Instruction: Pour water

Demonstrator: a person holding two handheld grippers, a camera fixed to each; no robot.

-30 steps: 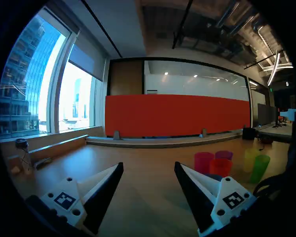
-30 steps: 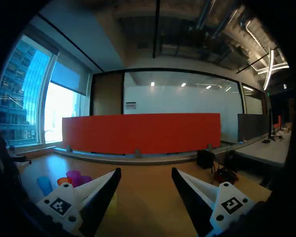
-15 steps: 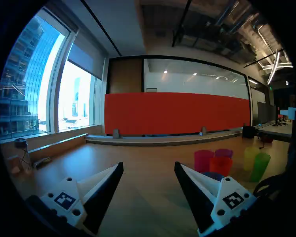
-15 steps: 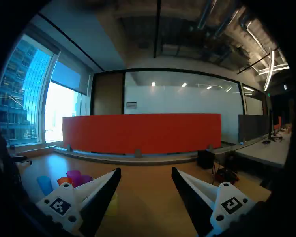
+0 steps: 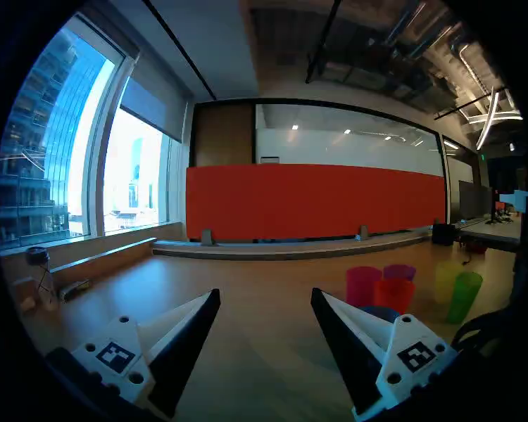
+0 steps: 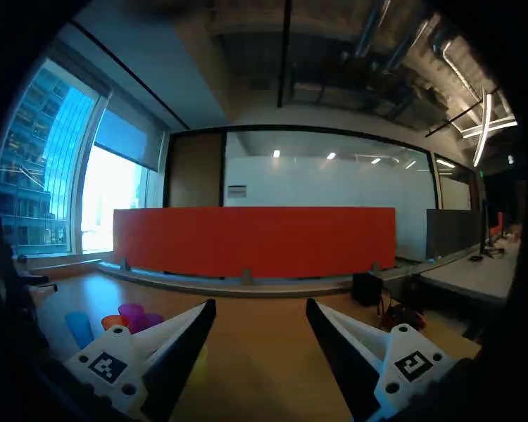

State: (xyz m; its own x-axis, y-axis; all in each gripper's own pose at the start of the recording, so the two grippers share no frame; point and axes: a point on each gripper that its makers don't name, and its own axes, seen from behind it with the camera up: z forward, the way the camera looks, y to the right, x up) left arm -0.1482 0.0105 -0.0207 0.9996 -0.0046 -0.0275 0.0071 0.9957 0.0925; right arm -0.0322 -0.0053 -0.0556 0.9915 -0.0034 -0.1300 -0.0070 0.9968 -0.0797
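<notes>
Several coloured plastic cups stand grouped on the wooden table. In the left gripper view they sit right of centre: a pink cup (image 5: 362, 285), an orange cup (image 5: 393, 295), a purple cup (image 5: 400, 271), a yellow cup (image 5: 447, 281) and a green cup (image 5: 464, 297). My left gripper (image 5: 264, 309) is open, with nothing between its fingers, to the left of the cups. In the right gripper view a blue cup (image 6: 79, 328), an orange cup (image 6: 113, 322) and a purple cup (image 6: 132, 314) show at lower left, partly behind the left finger. My right gripper (image 6: 260, 316) is open and holds nothing.
A long red divider panel (image 5: 313, 202) runs across the far edge of the table (image 5: 264, 330). Tall windows (image 5: 53, 169) line the left side. A small stand (image 5: 39, 260) sits at far left. Desks with monitors (image 6: 475, 271) stand to the right.
Both views have tilted up very slightly. The cups and both grippers' finger openings are unchanged.
</notes>
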